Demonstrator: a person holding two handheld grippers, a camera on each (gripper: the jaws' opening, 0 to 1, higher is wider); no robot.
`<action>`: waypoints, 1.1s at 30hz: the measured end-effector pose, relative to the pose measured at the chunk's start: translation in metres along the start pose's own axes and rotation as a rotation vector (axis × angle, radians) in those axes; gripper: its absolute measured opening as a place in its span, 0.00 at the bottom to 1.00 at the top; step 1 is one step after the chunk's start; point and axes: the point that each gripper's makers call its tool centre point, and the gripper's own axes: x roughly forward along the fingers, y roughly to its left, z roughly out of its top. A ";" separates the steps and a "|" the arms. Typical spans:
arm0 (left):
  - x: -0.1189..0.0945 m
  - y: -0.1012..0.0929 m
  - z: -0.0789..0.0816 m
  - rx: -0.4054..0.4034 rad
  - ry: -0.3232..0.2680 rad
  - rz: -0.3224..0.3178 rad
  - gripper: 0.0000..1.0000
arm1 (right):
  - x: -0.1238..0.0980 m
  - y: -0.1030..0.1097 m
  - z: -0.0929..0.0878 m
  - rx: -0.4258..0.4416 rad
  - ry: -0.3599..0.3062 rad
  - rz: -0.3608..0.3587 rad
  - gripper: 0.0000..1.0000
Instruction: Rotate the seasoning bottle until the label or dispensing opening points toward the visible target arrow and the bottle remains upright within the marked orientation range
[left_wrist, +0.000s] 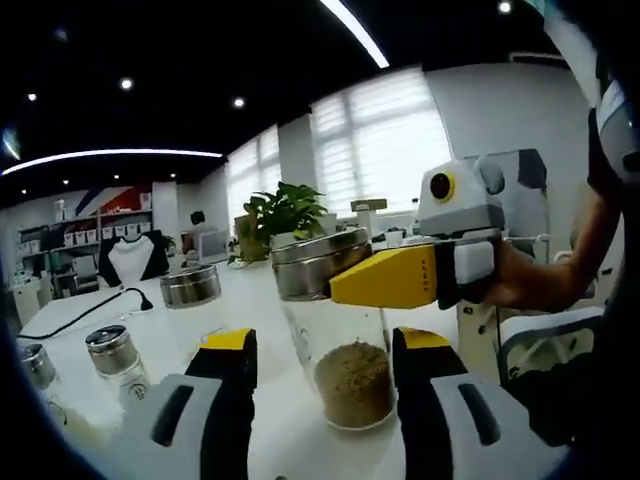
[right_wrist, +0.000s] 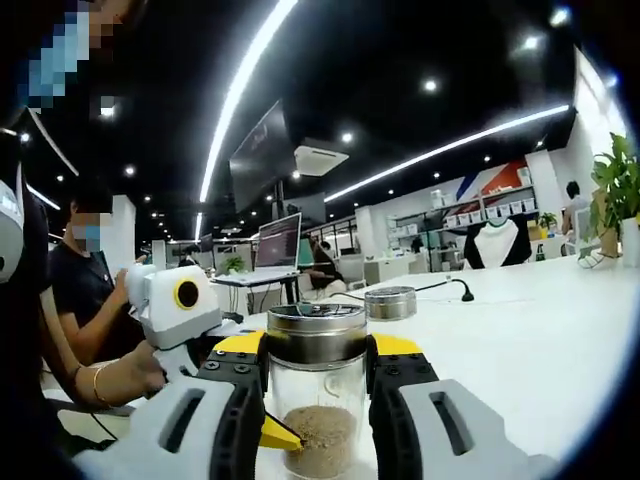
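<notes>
The seasoning bottle has clear, glossy glass walls, a brushed metal lid with a dull sheen, and coarse, grainy brown powder inside. The right tongs closing on it look like matt grey and yellow plastic with black rubbery pads; the left tongs have the same finish. The counter is smooth, white and faintly shiny. The spare jars are glass with metal caps.
</notes>
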 end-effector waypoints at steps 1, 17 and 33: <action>0.000 -0.001 0.000 -0.003 -0.005 -0.010 0.57 | 0.000 0.001 0.000 0.000 0.001 0.002 0.36; 0.005 -0.016 0.007 0.036 -0.038 -0.134 0.49 | -0.003 0.011 -0.001 0.005 -0.004 0.033 0.36; 0.010 -0.010 0.003 0.068 -0.048 0.005 0.45 | -0.006 0.004 -0.003 0.027 -0.013 0.002 0.37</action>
